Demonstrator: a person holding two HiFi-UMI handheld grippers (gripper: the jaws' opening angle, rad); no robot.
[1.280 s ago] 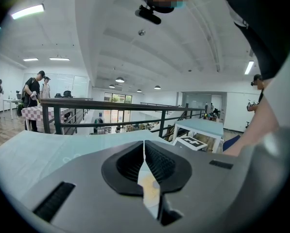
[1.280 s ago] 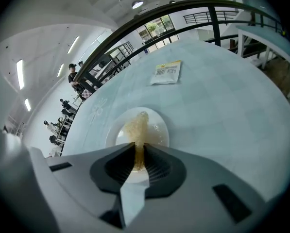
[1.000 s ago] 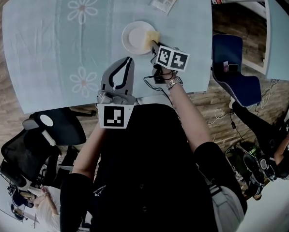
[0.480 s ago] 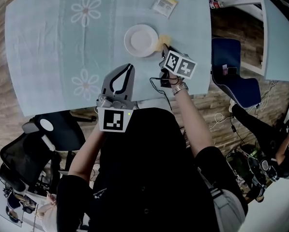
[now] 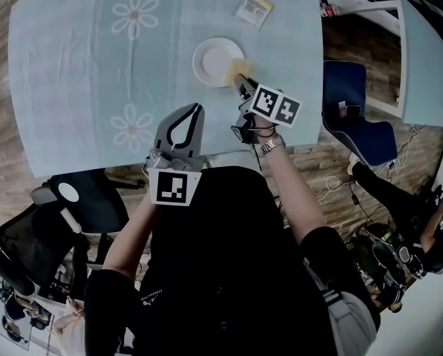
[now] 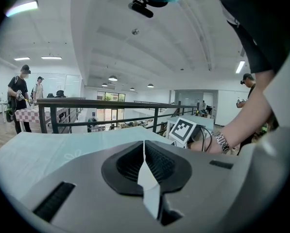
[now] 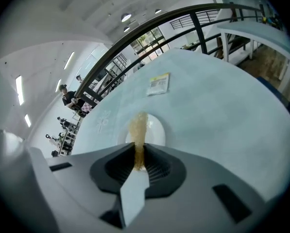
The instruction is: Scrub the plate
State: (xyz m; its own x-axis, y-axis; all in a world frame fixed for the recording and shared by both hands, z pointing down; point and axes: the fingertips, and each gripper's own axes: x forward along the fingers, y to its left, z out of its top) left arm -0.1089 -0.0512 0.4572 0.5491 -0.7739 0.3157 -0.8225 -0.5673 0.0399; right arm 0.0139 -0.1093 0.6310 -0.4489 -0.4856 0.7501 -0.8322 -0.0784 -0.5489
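A small white plate (image 5: 214,60) sits on the pale blue table (image 5: 73,87), right of centre. My right gripper (image 5: 241,80) is shut on a yellow sponge (image 5: 238,68), which rests over the plate's right rim. In the right gripper view the sponge (image 7: 138,127) sticks out edge-on from the gripper (image 7: 139,155), across the plate (image 7: 155,128). My left gripper (image 5: 198,108) hovers at the table's near edge, shut with nothing in it, well short of the plate. The left gripper view shows that gripper (image 6: 145,147) closed, tilted upward at the room.
A flat yellow-and-white packet (image 5: 254,7) lies beyond the plate near the far edge, also seen as the packet (image 7: 158,84). A blue chair (image 5: 355,102) stands off the table's right side, a black office chair (image 5: 73,206) at lower left. People stand in the background.
My right gripper carried the sponge off the plate's right rim and then back onto it. The left gripper has stayed shut near the table's near edge.
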